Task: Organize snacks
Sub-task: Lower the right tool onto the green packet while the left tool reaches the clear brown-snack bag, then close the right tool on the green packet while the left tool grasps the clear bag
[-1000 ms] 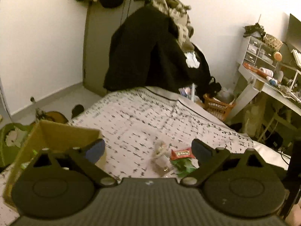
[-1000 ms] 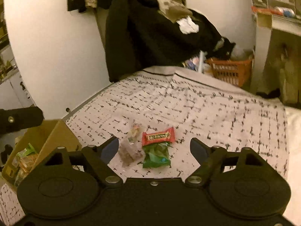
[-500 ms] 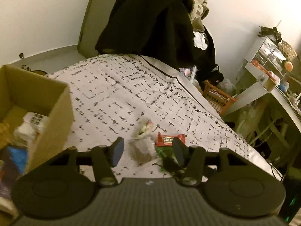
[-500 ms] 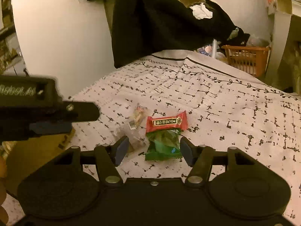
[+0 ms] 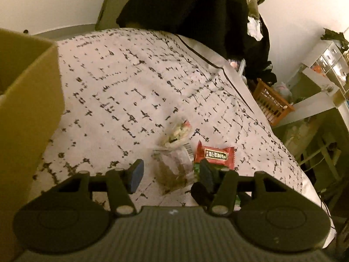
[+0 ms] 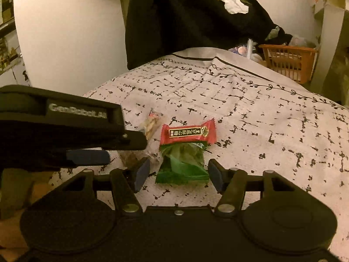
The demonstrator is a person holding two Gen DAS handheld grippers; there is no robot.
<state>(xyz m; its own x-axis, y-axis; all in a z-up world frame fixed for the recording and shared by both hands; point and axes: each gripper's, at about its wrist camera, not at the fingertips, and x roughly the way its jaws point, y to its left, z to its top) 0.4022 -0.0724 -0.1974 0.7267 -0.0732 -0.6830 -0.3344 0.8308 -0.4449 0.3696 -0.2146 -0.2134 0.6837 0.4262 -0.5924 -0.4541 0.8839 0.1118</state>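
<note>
Several small snack packets lie together on the patterned bedspread [image 5: 135,83]. My left gripper [image 5: 170,175] hangs low over a clear packet of brown snack [image 5: 174,168], which sits between its half-closed jaws with a gap at each pad. Beyond it lie a clear packet of pale snack [image 5: 177,132] and a red packet [image 5: 214,154]. My right gripper [image 6: 178,174] straddles a green packet [image 6: 182,163], its pads close beside it and not pressing. The red packet [image 6: 188,132] lies just past the green one. The left gripper's finger [image 6: 130,140] reaches in from the left.
An open cardboard box [image 5: 28,109] stands at the left edge of the bed. Dark clothes [image 5: 185,11] hang beyond the bed's far end. An orange basket [image 6: 288,61] and white shelving [image 5: 322,65] stand on the right, off the bed.
Both grippers sank toward the packets and their jaws narrowed. The left gripper swung from beside the box to the clear brown packet and entered the right wrist view.
</note>
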